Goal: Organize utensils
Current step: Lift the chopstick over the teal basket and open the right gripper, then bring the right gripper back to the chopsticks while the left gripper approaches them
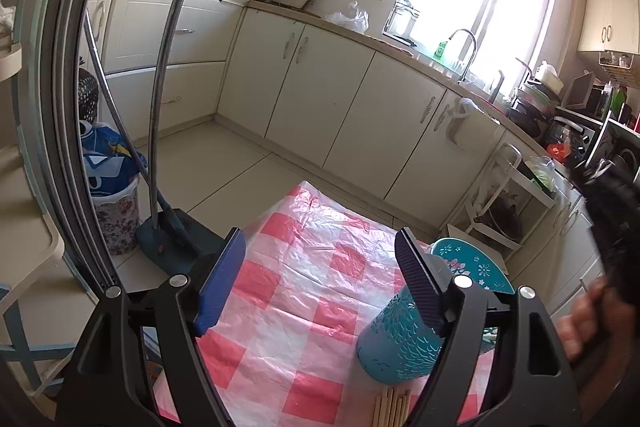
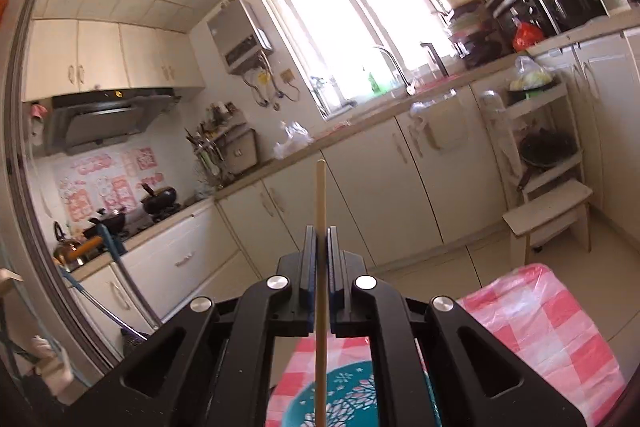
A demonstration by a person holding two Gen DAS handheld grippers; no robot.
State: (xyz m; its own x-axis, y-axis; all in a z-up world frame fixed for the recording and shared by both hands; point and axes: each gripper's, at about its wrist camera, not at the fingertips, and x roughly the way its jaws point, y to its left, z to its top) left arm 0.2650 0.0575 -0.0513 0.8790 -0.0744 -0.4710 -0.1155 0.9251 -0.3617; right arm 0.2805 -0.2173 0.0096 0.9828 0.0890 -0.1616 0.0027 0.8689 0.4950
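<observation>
My left gripper point(image 1: 320, 281) hovers open over the pink checked tablecloth point(image 1: 296, 307), with nothing between its blue pads. A teal patterned utensil holder point(image 1: 394, 341) stands tilted just behind and under its right finger point(image 1: 420, 279). A teal flowered plate point(image 1: 478, 263) lies beyond the holder. Several wooden chopsticks point(image 1: 394, 407) lie at the bottom edge. My right gripper point(image 2: 321, 247) is raised high and shut on one wooden chopstick point(image 2: 320, 195), which runs upright between its pads. Below it is the teal plate point(image 2: 348, 397). The hand holding that gripper point(image 1: 584, 323) shows blurred at the right.
A broom and dustpan point(image 1: 172, 239) and a flowered bin point(image 1: 116, 223) stand on the floor left of the table. A white shelf cart point(image 1: 508, 195) stands at the far right against the cream cabinets point(image 1: 340, 99). The table's far edge point(image 1: 308, 187) drops to tiled floor.
</observation>
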